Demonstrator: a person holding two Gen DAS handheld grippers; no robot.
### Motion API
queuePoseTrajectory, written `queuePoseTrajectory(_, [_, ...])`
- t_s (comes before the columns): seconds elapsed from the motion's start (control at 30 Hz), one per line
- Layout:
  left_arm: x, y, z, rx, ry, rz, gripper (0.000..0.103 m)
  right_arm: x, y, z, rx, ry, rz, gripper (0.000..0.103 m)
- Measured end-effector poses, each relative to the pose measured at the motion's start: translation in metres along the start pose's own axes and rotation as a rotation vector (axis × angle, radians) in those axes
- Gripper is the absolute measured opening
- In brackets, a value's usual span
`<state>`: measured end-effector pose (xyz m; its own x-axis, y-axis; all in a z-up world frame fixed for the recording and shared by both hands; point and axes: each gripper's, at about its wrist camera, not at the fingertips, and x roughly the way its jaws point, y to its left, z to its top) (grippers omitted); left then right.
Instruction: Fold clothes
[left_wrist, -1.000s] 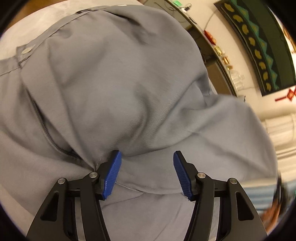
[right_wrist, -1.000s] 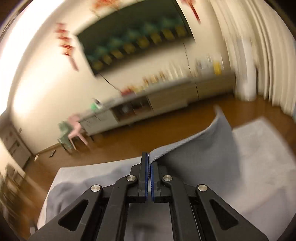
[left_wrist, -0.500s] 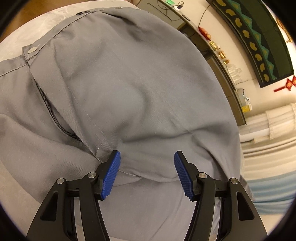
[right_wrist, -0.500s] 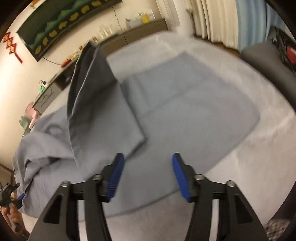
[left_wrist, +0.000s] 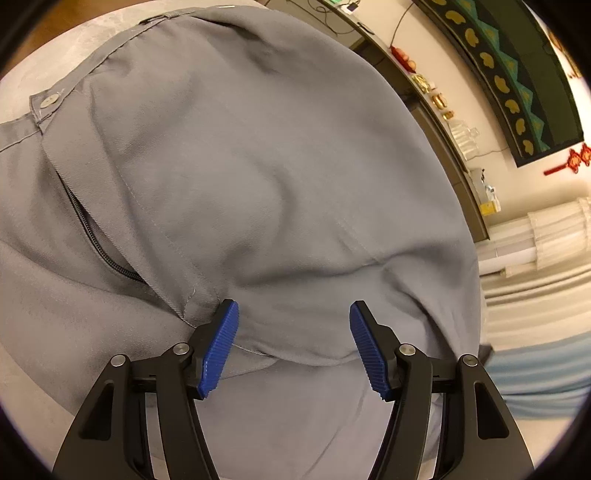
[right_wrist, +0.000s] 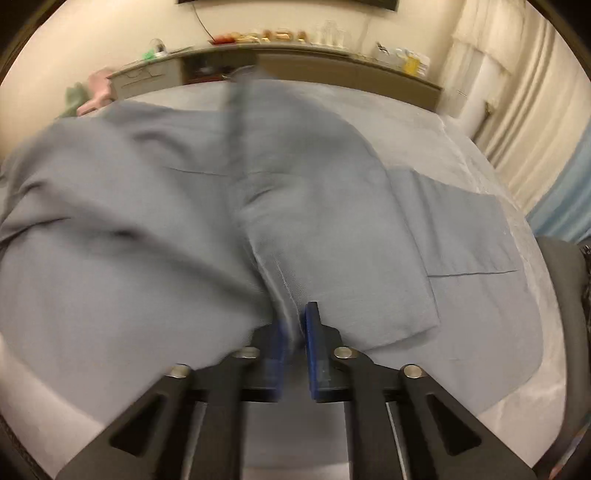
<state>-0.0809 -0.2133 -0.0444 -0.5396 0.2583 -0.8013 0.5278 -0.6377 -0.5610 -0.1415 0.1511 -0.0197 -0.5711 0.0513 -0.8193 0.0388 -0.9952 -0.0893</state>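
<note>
Since half a second ago right gripper (right_wrist: 293, 332) went from apart to clamped on trousers (left_wrist: 258, 166) mid-bed (right_wrist: 461, 129), left gripper (left_wrist: 293, 332) apart over crotch; leg lies doubled over, folding unfinished.

Trousers (right_wrist: 155, 221) lie on the bed (right_wrist: 424, 122), sideboard (right_wrist: 332, 70) behind.

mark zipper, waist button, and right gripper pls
zipper (left_wrist: 86, 230): left wrist view, on the dark teeth.
waist button (left_wrist: 48, 100): left wrist view, on its face.
right gripper (right_wrist: 295, 328): right wrist view, between the fingertips, fabric there.
</note>
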Motion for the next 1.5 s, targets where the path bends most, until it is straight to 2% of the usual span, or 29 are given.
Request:
queuePoseTrajectory(0.03, [0.000, 0.000, 0.001, -0.001, 0.001, -0.002, 0.065, -0.002, -0.011, 0.010, 0.012, -0.006, -0.012, 0.004])
queuePoseTrajectory(0.1, [0.001, 0.001, 0.002, -0.004, 0.003, -0.006, 0.065, -0.051, -0.051, 0.033, 0.161, -0.119, 0.106, 0.004])
queuePoseTrajectory(0.17, [0.001, 0.001, 0.003, -0.007, 0.005, -0.010, 0.065, -0.100, -0.105, 0.045, 0.378, -0.237, 0.255, 0.004])
queuePoseTrajectory(0.2, [0.001, 0.002, 0.003, -0.009, 0.006, -0.012, 0.065, -0.124, -0.141, 0.043, 0.500, -0.300, 0.293, 0.004])
queuePoseTrajectory(0.23, [0.002, 0.002, 0.004, -0.010, 0.006, -0.014, 0.065, -0.132, -0.159, 0.042, 0.554, -0.318, 0.278, 0.003])
queuePoseTrajectory(0.3, [-0.003, 0.001, 0.003, -0.007, 0.000, -0.018, 0.065, -0.127, -0.209, 0.024, 0.696, -0.300, 0.201, 0.003])
queuePoseTrajectory(0.37, [-0.018, 0.001, 0.003, 0.003, -0.033, -0.041, 0.065, -0.091, -0.227, -0.011, 0.778, -0.179, 0.140, 0.004])
queuePoseTrajectory(0.43, [-0.043, 0.008, 0.004, 0.005, -0.103, -0.056, 0.065, -0.055, -0.244, -0.047, 0.856, -0.055, 0.079, 0.005])
queuePoseTrajectory(0.47, [-0.056, 0.013, 0.006, 0.002, -0.140, -0.062, 0.065, -0.036, -0.253, -0.064, 0.894, 0.007, 0.048, 0.009])
queuePoseTrajectory(0.5, [-0.066, 0.020, 0.010, -0.003, -0.168, -0.068, 0.065, -0.031, -0.253, -0.075, 0.916, 0.035, -0.001, 0.011])
queuePoseTrajectory(0.53, [-0.076, 0.026, 0.015, -0.008, -0.196, -0.074, 0.065, -0.027, -0.253, -0.086, 0.937, 0.061, -0.050, 0.021])
queuePoseTrajectory(0.57, [-0.087, 0.036, 0.022, -0.026, -0.233, -0.075, 0.065, -0.044, -0.248, -0.076, 0.898, -0.021, -0.118, 0.039])
queuePoseTrajectory(0.6, [-0.096, 0.051, 0.033, -0.068, -0.270, -0.066, 0.065, -0.062, -0.243, -0.067, 0.854, -0.107, -0.185, 0.046])
queuePoseTrajectory(0.63, [-0.101, 0.066, 0.042, -0.113, -0.291, -0.052, 0.065, -0.076, -0.228, -0.052, 0.777, -0.150, -0.265, 0.053])
queuePoseTrajectory(0.67, [-0.107, 0.082, 0.052, -0.159, -0.312, -0.038, 0.065, -0.090, -0.213, -0.038, 0.697, -0.190, -0.345, 0.053])
queuePoseTrajectory(0.7, [-0.108, 0.094, 0.061, -0.194, -0.314, -0.038, 0.065, -0.096, -0.186, -0.024, 0.613, -0.223, -0.313, 0.053])
queuePoseTrajectory(0.77, [-0.097, 0.106, 0.076, -0.226, -0.262, -0.068, 0.065, -0.108, -0.131, 0.005, 0.446, -0.285, -0.240, 0.053])
queuePoseTrajectory(0.83, [-0.075, 0.106, 0.089, -0.227, -0.205, -0.046, 0.067, -0.102, -0.058, 0.032, 0.247, -0.289, -0.065, 0.055])
queuePoseTrajectory(0.9, [-0.056, 0.108, 0.097, -0.236, -0.171, 0.012, 0.067, -0.091, 0.022, 0.048, 0.031, -0.256, 0.113, 0.058])
queuePoseTrajectory(0.93, [-0.048, 0.109, 0.100, -0.243, -0.159, 0.028, 0.067, -0.084, 0.063, 0.053, -0.081, -0.238, 0.190, 0.061])
queuePoseTrajectory(0.97, [-0.041, 0.108, 0.102, -0.246, -0.149, 0.038, 0.067, -0.079, 0.099, 0.055, -0.189, -0.227, 0.227, 0.061])
queuePoseTrajectory(1.1, [-0.032, 0.103, 0.110, -0.224, -0.141, 0.040, 0.071, -0.052, 0.227, 0.057, -0.610, -0.213, 0.277, 0.062])
queuePoseTrajectory(1.13, [-0.032, 0.102, 0.111, -0.216, -0.141, 0.034, 0.071, -0.052, 0.253, 0.053, -0.685, -0.222, 0.261, 0.062])
queuePoseTrajectory(1.23, [-0.032, 0.103, 0.114, -0.213, -0.140, 0.014, 0.071, -0.019, 0.295, 0.057, -0.826, -0.162, 0.223, 0.062])
queuePoseTrajectory(1.27, [-0.033, 0.105, 0.115, -0.216, -0.139, 0.005, 0.071, -0.008, 0.309, 0.059, -0.872, -0.142, 0.209, 0.052])
queuePoseTrajectory(1.3, [-0.035, 0.108, 0.116, -0.219, -0.139, -0.005, 0.071, 0.003, 0.323, 0.060, -0.918, -0.121, 0.196, 0.035])
queuePoseTrajectory(1.33, [-0.038, 0.112, 0.117, -0.226, -0.140, -0.016, 0.071, 0.014, 0.337, 0.062, -0.964, -0.100, 0.183, 0.000])
queuePoseTrajectory(1.43, [-0.062, 0.133, 0.120, -0.285, -0.193, -0.056, 0.071, -0.014, 0.321, 0.087, -0.844, -0.166, 0.215, 0.002])
queuePoseTrajectory(1.5, [-0.077, 0.147, 0.121, -0.325, -0.236, -0.079, 0.071, -0.083, 0.299, 0.074, -0.774, -0.282, 0.369, 0.001])
